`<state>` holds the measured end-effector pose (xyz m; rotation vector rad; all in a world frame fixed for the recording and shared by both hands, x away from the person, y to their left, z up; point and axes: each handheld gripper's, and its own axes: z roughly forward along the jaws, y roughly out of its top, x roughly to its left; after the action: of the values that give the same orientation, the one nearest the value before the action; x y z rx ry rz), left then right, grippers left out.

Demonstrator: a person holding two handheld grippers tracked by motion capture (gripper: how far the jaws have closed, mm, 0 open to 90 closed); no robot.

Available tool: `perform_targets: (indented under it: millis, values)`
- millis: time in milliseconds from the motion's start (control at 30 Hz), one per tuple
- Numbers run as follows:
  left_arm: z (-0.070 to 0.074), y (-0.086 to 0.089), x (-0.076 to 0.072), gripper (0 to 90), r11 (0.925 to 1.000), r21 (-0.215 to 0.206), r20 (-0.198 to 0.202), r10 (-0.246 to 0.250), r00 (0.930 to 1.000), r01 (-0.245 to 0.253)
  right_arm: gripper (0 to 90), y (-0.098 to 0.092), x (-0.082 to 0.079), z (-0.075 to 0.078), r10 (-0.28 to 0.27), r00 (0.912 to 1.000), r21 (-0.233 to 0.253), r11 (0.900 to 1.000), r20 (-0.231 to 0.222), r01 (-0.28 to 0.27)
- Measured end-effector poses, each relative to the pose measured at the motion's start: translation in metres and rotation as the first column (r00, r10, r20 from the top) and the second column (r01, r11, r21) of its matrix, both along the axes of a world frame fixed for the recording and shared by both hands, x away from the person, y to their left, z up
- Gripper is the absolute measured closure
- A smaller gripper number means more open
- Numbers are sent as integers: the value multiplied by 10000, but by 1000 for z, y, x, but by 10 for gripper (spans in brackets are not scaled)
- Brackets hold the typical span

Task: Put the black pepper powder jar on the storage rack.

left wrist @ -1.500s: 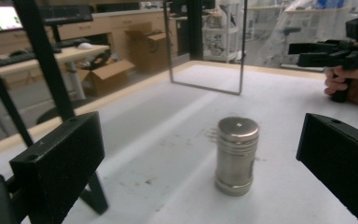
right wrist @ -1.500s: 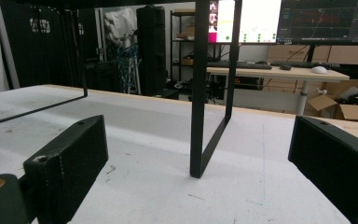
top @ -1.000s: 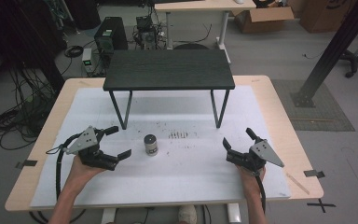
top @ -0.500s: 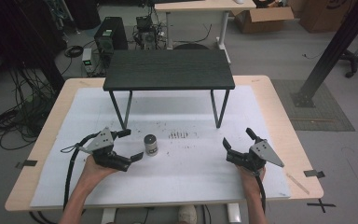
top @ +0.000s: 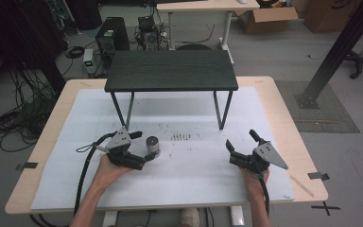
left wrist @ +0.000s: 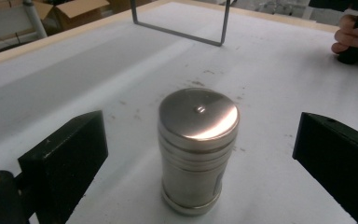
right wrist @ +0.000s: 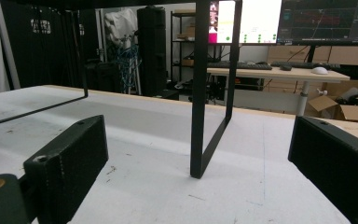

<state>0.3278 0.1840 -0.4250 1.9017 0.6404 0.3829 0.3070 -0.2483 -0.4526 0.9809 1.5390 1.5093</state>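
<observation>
The left hand-held gripper (left wrist: 200, 154), jaws spread around the upright steel canister (left wrist: 197, 149) without touching, looks ready to squeeze shut next.

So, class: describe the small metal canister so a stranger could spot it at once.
On the white mat, in front of the black shelf, stands a metal canister between the open jaws of the left gripper. It is the mat's one shiny, upright cylinder.

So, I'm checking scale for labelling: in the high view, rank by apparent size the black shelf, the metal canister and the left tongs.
1. Black shelf, largest by far.
2. Left tongs.
3. Metal canister, smallest, standing between the open left tongs.
</observation>
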Motion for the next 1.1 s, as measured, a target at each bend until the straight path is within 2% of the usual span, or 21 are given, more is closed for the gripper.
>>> perform_targets:
  millis: [167, 367, 700, 1100]
  values:
    - [-4, -6, 3, 70, 9996, 257, -172, 107, 9998, -103, 45, 0, 0, 0, 5, 10000, -5, 10000, -2, -5]
    - [-6, -10, 6, 163, 9991, 405, -348, 148, 9993, -134, 45, 0, 0, 0, 9, 10000, -7, 10000, -3, -9]
    - [-6, -11, 5, 326, 9981, 586, -254, 198, 9995, -183, 46, 0, 0, 0, 9, 10000, -3, 10000, -4, -9]
    - [-6, -13, 3, 475, 9969, 750, -157, 271, 9995, -258, 46, 0, 0, 0, 10, 10000, -7, 10000, -4, -10]
